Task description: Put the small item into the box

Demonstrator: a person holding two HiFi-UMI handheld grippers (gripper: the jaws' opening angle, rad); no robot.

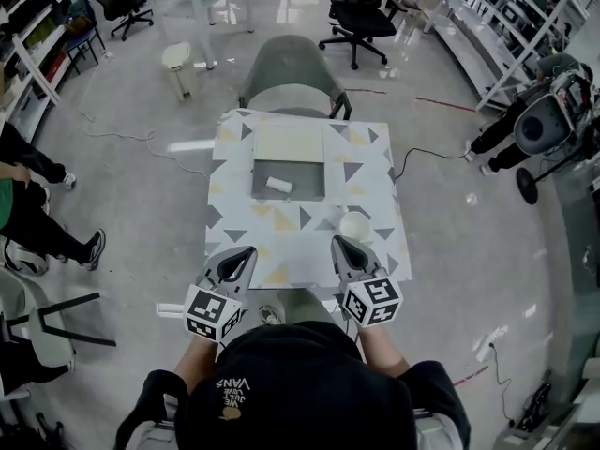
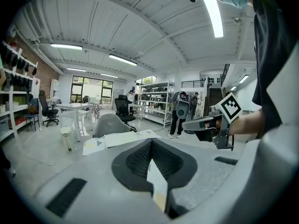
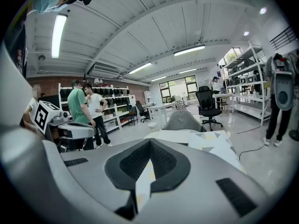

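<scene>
On the patterned table (image 1: 234, 195) stands a shallow grey box (image 1: 305, 172) with its pale lid (image 1: 289, 142) folded back on the far side. A small white item (image 1: 278, 185) lies inside the box, left of its middle. A round white object (image 1: 355, 225) rests on the cloth just beyond my right gripper (image 1: 336, 242). Both grippers hover at the table's near edge, well short of the box. My left gripper (image 1: 249, 249) is shut and holds nothing. In its own view the right gripper (image 3: 149, 140) has its jaws together and empty.
A grey chair (image 1: 292, 78) stands at the table's far side. At the left edge are people's legs (image 1: 37, 214). A wheeled machine (image 1: 544, 120) is parked at the right, with a cable (image 1: 427, 155) running across the floor toward the table. Black office chairs and white shelving stand farther back.
</scene>
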